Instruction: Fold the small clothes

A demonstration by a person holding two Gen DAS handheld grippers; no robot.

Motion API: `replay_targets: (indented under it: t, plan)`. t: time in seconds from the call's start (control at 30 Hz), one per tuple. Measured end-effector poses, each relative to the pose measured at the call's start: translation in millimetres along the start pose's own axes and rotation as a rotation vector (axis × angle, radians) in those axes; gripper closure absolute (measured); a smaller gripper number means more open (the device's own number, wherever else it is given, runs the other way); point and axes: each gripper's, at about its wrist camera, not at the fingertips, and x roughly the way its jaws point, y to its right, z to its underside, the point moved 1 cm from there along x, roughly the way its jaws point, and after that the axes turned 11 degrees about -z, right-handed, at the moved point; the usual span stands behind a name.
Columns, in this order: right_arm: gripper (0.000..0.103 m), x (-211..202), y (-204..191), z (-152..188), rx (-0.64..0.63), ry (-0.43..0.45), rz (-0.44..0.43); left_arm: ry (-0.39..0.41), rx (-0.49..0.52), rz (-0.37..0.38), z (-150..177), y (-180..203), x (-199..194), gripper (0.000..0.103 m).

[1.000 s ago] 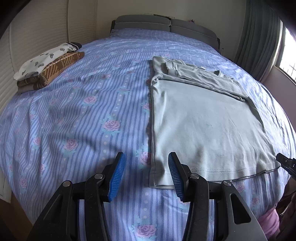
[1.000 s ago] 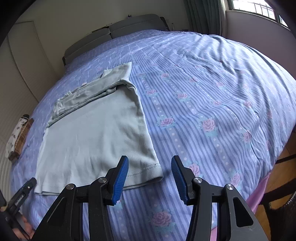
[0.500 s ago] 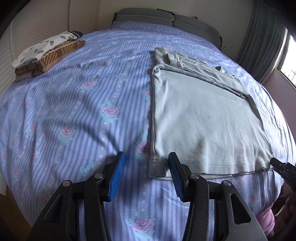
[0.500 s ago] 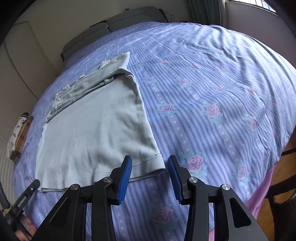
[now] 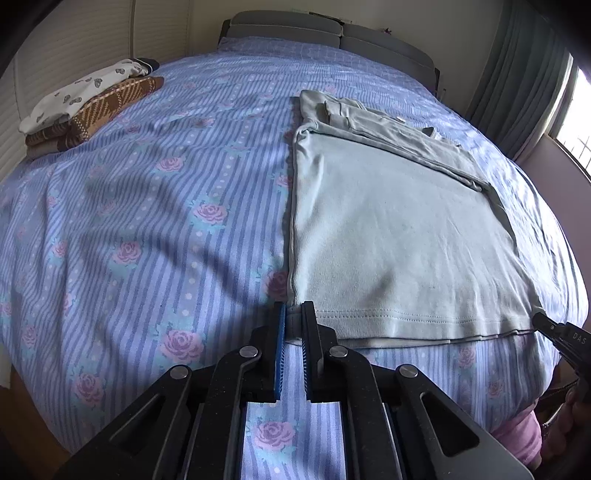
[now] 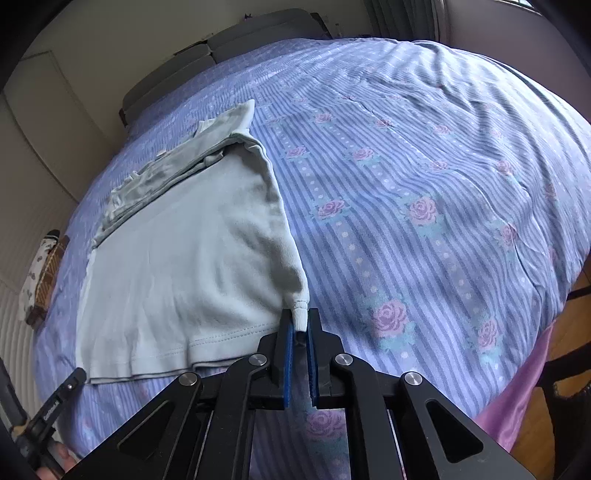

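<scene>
The left tongs [image 5: 293,323] are pinching the near left hem corner of the shirt [image 5: 391,243], blue pads pressed onto the cloth. The right tongs [image 6: 300,332] are pinching the near right hem corner of the shirt [image 6: 192,266], and a small bunch of fabric stands up between their pads. Each pair shows at the edge of the other's view: the right tongs [image 5: 561,336] at the hem's far end, the left tongs [image 6: 62,398] likewise.

Ahead of both tongs the pale green shirt lies flat on the bed [image 5: 147,221], hem nearest, its upper part folded across the far end. The bed has a blue striped sheet with pink roses. Far left of the left tongs, near the bed's edge, sits a stack [image 5: 85,107] of folded clothes. Beyond the shirt stands a grey headboard [image 5: 332,33].
</scene>
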Motion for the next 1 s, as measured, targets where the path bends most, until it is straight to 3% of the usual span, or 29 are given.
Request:
replay_targets:
  t: [0.57,1.0]
  plan:
    - [0.096,-39,-28,-26,-0.078,0.148,-0.065,0.081,0.005,0.028,-39,0,-35,0.094]
    - [0.096,-43,-44,-95,-0.07,0.263,-0.119,0.188,-0.059,0.061,-125,2,-39,0.094]
